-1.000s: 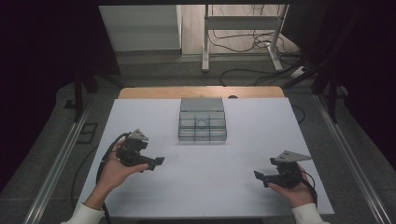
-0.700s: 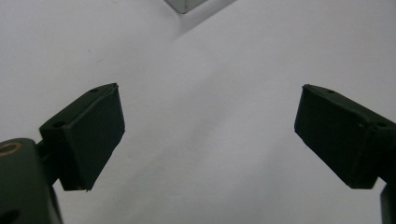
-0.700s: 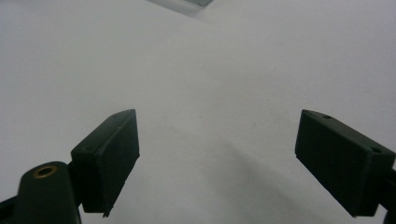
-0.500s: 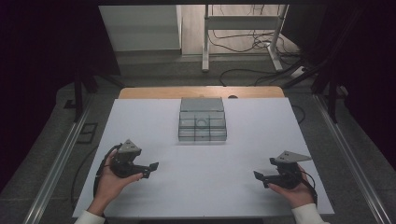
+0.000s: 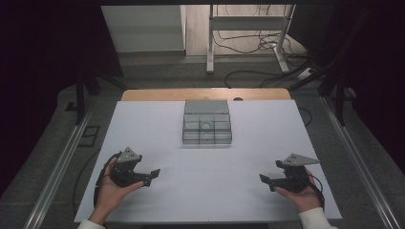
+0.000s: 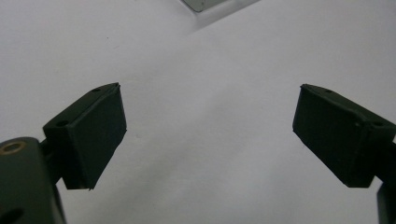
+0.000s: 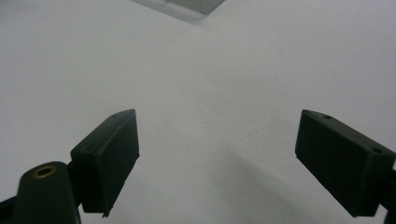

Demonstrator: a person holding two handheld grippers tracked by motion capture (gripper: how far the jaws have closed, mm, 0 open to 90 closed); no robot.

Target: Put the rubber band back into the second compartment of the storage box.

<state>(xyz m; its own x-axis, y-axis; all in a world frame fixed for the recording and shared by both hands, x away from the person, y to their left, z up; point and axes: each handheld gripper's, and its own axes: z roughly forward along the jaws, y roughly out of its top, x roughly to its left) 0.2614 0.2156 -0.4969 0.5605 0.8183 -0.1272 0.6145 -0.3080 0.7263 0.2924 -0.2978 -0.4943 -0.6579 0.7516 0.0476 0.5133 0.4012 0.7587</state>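
Jaws on both grippers stand wide apart with nothing between them. The left gripper (image 5: 152,174) and right gripper (image 5: 265,180) rest low over the white table (image 5: 157,138), each held in a hand and pointing inward toward the other. Ahead of both, well apart from either, sits the grey compartment box (image 5: 207,122); a corner of it shows at the top of the left gripper view (image 6: 201,3) and of the right gripper view (image 7: 205,4). This looks like a pause with no work begun on the box. A next move would call for a long forward reach, converging on it. Bare tabletop lies between and ahead, so room is ample; the near table edge is just behind both hands.
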